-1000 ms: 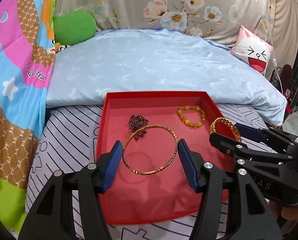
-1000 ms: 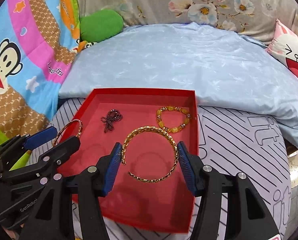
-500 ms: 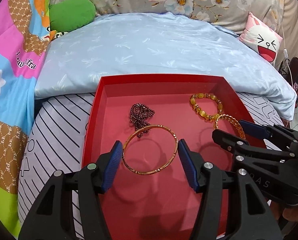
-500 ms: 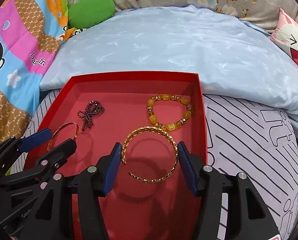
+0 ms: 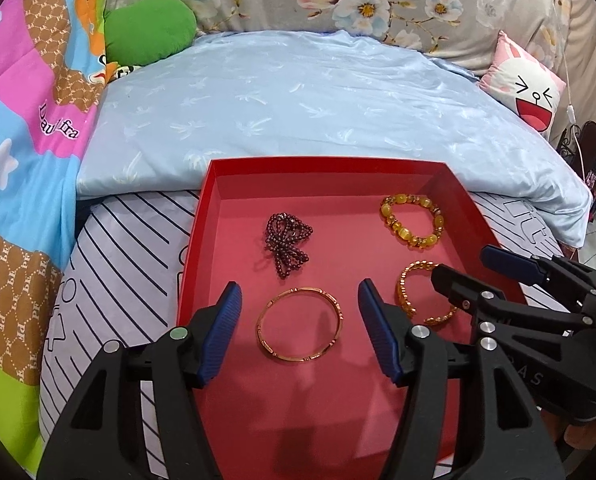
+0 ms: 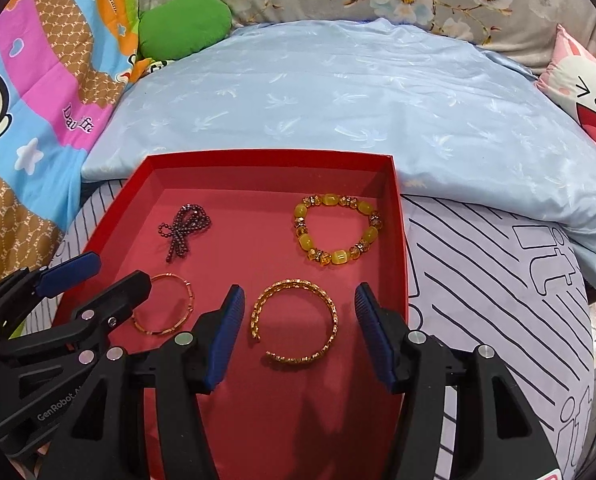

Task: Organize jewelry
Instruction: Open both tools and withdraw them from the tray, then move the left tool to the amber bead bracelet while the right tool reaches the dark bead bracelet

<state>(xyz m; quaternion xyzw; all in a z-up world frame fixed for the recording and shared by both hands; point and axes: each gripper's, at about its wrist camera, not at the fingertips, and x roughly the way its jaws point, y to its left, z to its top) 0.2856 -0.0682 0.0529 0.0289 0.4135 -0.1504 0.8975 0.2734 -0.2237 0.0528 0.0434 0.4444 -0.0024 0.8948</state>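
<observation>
Both wrist views look forward and down, close over the red tray, facing the pillows at 12 o'clock. They share the tray; the left view sits more left.

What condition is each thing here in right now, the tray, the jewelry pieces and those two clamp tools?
Red tray: open, on the bed.
Thin gold bangle: flat in tray, ungripped.
Open gold cuff: flat in tray, ungripped.
Yellow bead bracelet: flat, closed loop.
Dark bead strand: bunched in a bow shape.
Left gripper: jaws open, empty.
Right gripper: jaws open, empty.
</observation>
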